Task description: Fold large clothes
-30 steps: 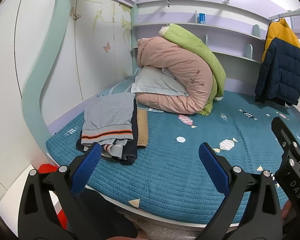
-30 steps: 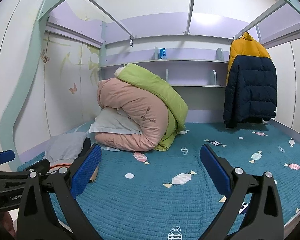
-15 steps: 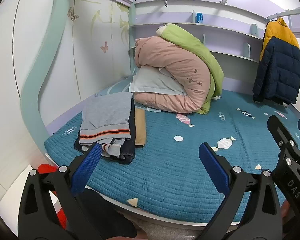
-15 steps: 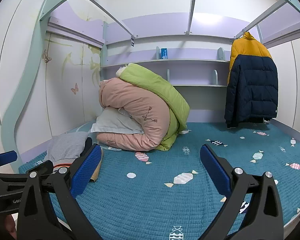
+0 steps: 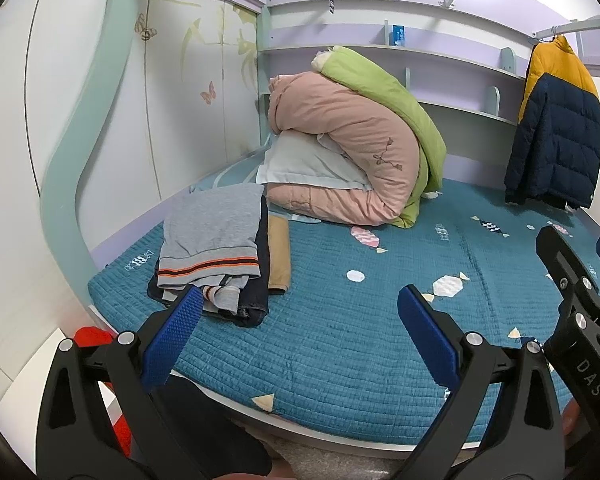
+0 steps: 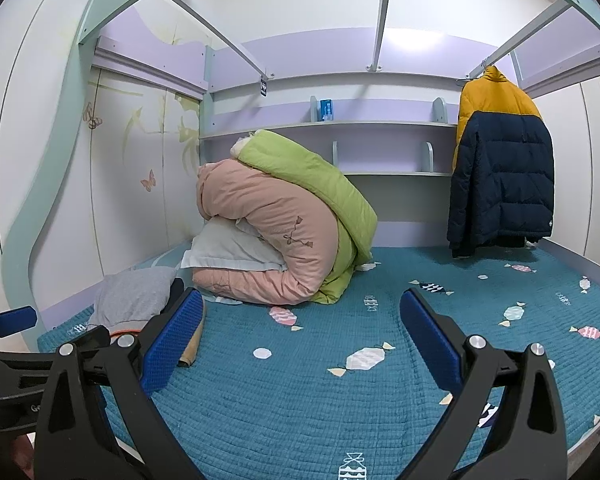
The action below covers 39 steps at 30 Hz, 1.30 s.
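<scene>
Folded clothes (image 5: 216, 248) on bed (image 5: 340, 340), right gripper (image 5: 580, 280) marked "DAS"

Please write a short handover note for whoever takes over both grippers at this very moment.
Left gripper: open, empty, held over the near edge of the bed.
Right gripper: open, empty, held over the bed's middle.
Folded clothes: a grey top with orange stripes lies on dark garments and a tan piece, at the bed's near left corner.
Puffer jacket, yellow and navy: hangs from the rail at far right, unfolded.
Rolled pink and green quilts with a pillow lie at the back.
Done: the stack looks folded.
Left: probably the hanging jacket; nothing is gripped yet.
</scene>
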Available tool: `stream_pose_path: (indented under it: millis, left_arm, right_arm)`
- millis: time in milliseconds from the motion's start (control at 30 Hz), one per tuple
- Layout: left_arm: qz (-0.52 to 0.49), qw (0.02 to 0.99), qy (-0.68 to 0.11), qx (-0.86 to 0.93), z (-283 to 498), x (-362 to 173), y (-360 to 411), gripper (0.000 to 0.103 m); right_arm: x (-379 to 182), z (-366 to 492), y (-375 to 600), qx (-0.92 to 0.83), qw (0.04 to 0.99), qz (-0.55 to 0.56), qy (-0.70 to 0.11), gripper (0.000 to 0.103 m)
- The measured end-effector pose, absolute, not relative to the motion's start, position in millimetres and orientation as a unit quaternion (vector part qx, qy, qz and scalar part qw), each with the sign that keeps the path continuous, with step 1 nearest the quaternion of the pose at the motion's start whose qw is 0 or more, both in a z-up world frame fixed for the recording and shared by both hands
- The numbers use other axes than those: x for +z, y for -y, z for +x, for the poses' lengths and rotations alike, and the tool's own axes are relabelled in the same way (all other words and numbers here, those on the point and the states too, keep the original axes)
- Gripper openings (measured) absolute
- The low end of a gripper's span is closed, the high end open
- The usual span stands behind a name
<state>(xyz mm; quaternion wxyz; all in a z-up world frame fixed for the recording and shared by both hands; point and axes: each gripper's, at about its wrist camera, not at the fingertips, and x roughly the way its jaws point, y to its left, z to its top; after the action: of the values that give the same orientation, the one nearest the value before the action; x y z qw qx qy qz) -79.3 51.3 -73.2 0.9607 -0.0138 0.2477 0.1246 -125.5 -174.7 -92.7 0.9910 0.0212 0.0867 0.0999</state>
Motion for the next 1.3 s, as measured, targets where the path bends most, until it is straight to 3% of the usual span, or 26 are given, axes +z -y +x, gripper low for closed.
stream_pose_path:
  millis: [1300]
  left_arm:
    - [-0.020,0.961,-0.251,0.118,-79.7,-75.4,-54.0,0.098]
  right_arm:
    - [-91.2,-123.5,173.5,0.098,0.991,0.026,-0.091,0.096]
